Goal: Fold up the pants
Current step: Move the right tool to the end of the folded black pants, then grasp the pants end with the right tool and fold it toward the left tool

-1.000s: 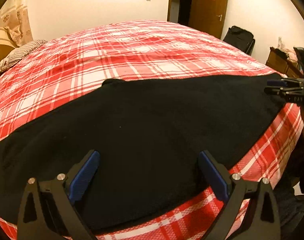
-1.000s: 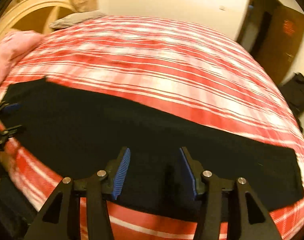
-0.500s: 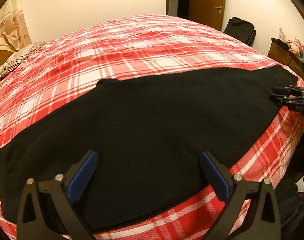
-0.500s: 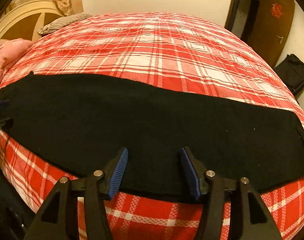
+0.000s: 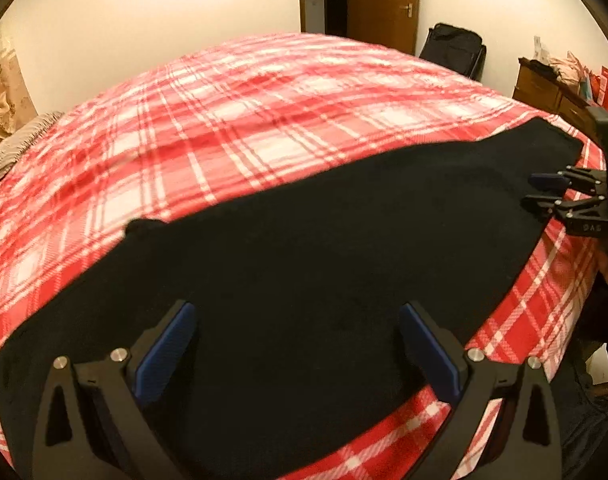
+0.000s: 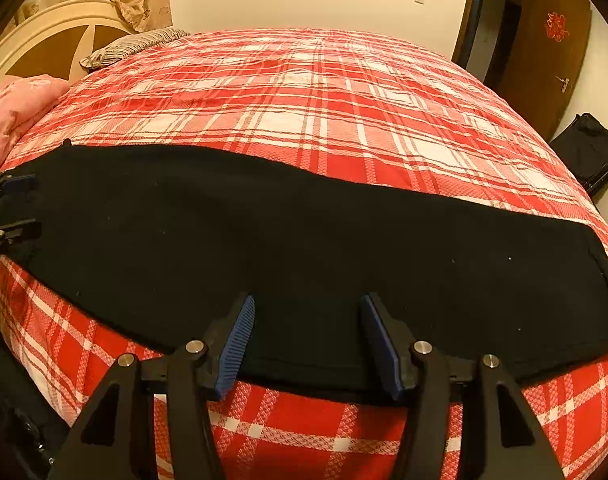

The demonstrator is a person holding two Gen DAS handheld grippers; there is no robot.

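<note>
While the black pants (image 6: 304, 240) lie flat in a long band along the near edge of the bed's red plaid cover (image 6: 311, 96), the left claw (image 5: 296, 344) hovers over them with its jaws spread wide, and the right claw (image 6: 305, 336) hangs above their near hem, parted, gripping nothing.

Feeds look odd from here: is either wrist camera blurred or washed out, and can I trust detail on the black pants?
Left wrist view: plaid bedspread smeared by motion blur, left gripper sharp. Right wrist view: crisp throughout, plaid weave readable around the right gripper. Both views: warm yellow light, strong fisheye bulge, dark corner vignette; the black pants read as a near-featureless mass, so folds and seams are hard to tell.
</note>
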